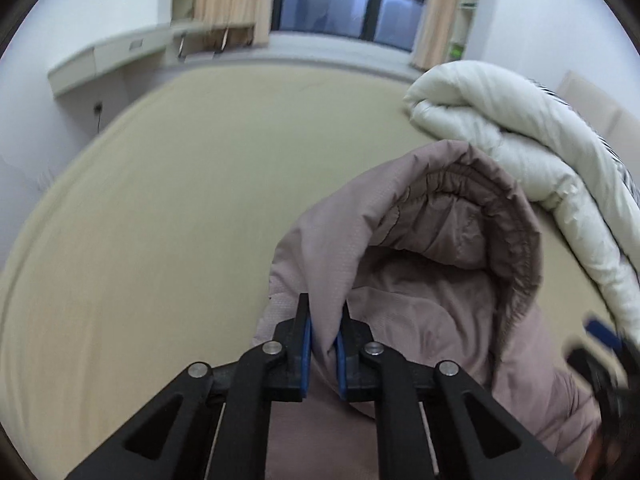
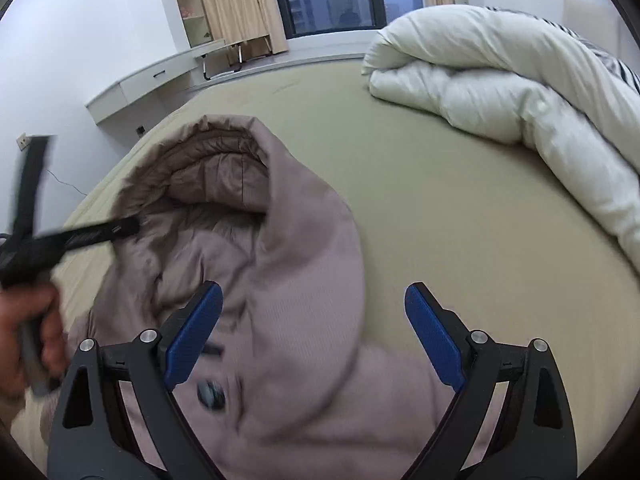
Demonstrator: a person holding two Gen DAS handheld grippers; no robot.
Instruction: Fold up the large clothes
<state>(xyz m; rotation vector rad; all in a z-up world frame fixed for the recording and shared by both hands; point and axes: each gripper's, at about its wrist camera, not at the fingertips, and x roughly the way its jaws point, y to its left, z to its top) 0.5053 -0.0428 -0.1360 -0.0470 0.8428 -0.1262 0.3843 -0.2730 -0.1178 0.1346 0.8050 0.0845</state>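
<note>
I see a mauve-pink hooded padded jacket (image 2: 288, 280) lying on the bed (image 2: 440, 208), its hood (image 2: 224, 168) open toward 12 o'clock and showing a quilted lining with a gathered rim. The shell cloth is finely textured and matte; a dark button (image 2: 211, 394) sits on the front near 6 o'clock in my right view. My left claw (image 1: 325, 320) is pressed together on a fold of the jacket's shell at the left edge of the hood. My right claw (image 2: 314, 320) is spread wide above the jacket front, its blue pads (image 2: 432, 340) clear of the cloth. A rolled white duvet (image 2: 500, 92) lies on the bed at 2 o'clock, apart from the jacket.
</note>
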